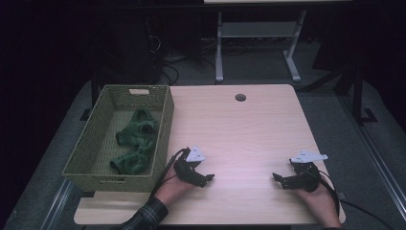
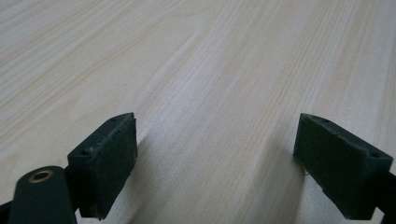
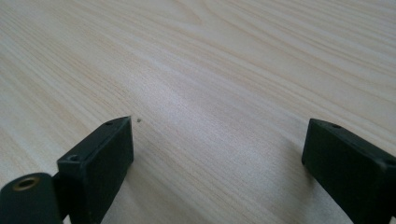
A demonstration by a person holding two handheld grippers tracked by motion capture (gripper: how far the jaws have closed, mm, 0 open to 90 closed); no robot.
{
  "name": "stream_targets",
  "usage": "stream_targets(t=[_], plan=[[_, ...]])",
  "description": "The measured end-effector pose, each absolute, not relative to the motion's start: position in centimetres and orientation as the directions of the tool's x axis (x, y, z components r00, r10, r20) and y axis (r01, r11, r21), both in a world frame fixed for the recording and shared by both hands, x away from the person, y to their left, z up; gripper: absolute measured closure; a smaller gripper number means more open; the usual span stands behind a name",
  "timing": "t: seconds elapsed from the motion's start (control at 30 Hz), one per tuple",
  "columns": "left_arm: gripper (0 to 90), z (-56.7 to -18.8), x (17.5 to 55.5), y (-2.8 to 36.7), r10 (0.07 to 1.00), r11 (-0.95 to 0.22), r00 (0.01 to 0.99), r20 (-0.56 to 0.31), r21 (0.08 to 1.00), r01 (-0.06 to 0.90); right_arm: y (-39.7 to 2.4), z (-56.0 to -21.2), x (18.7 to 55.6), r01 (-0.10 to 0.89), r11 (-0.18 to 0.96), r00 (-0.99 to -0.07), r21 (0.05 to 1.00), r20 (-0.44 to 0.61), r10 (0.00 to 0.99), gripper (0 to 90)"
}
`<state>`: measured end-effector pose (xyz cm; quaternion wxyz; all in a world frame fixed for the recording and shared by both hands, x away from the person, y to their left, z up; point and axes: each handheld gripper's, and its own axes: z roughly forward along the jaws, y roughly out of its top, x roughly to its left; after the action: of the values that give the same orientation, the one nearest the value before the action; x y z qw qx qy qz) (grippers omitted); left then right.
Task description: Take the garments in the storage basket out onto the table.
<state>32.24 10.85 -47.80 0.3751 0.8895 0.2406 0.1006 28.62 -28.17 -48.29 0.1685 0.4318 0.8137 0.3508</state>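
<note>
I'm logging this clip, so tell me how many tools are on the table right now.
2. The left tool sits near the front edge beside the green basket, jaws open. The right tool sits toward the front right of the table, jaws open too.

no readable text, labels or numbers

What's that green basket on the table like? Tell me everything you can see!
The basket is a woven, olive-green rectangle with an open top and a handle slot in each of its two short walls. It sits upright at the left edge of the table, hanging a little past that edge. A crumpled dark green cloth lies inside on its bottom. Neither gripper touches it; the left gripper is closest, just beside its near right corner.
</note>
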Motion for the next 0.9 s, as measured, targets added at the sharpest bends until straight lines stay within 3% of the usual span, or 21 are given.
stream_targets(t=[0.9], plan=[[13.4,-45.5,31.9,10.1,0.493,-0.614,0.87,-0.024,0.699,0.367,-28.1,-48.3,28.5,0.589,0.376,-0.564,0.715,0.031,0.825,8.7]])
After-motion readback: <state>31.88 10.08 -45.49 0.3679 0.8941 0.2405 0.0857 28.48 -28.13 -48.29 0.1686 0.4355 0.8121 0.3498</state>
